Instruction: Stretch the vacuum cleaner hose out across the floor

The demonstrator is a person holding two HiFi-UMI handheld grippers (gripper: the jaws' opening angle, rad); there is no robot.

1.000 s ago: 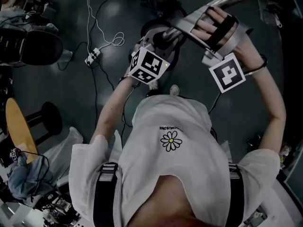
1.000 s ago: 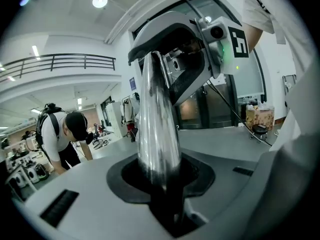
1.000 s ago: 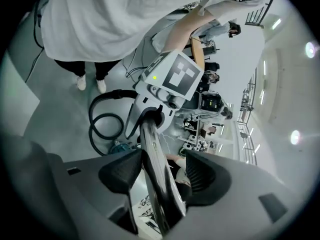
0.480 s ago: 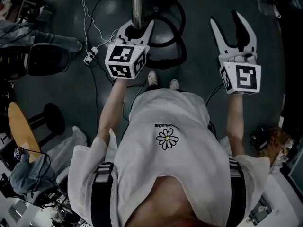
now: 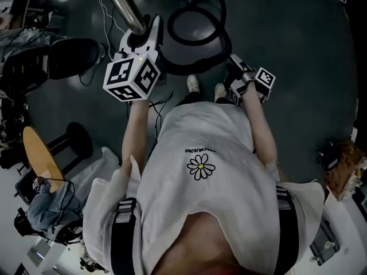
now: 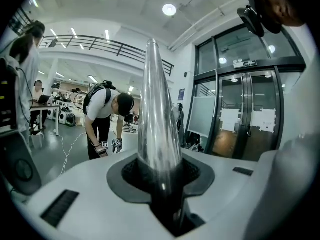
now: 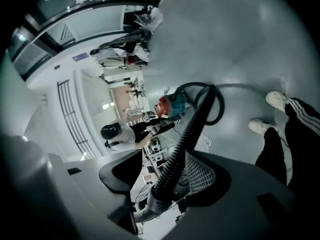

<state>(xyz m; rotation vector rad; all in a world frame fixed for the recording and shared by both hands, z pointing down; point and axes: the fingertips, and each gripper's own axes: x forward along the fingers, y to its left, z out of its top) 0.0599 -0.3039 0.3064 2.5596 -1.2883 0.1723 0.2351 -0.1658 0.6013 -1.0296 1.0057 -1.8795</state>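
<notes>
My left gripper (image 5: pixel 142 32) is shut on the shiny metal vacuum tube (image 5: pixel 121 6), which slants off to the upper left in the head view. In the left gripper view the tube (image 6: pixel 157 119) rises straight out between the two pads of the left gripper (image 6: pixel 162 176). The black ribbed hose (image 5: pixel 194 42) lies in a loop on the floor ahead of my feet. My right gripper (image 5: pixel 236 66) is down low beside that loop. In its own view the hose (image 7: pixel 192 124) runs between the jaws of the right gripper (image 7: pixel 167 176), against one pad with a gap at the other.
The red and blue vacuum body (image 7: pixel 167 104) sits at the far end of the hose. A black office chair (image 5: pixel 71 56), a stool (image 5: pixel 77 139) and a wooden table (image 5: pixel 37 156) stand to my left. White cables (image 5: pixel 103 10) cross the floor. A person (image 6: pixel 102 114) bends over ahead.
My right gripper has come down from held high and wide open to the hose by my feet. The left gripper has shifted left, and the tube it holds now leans up-left.
</notes>
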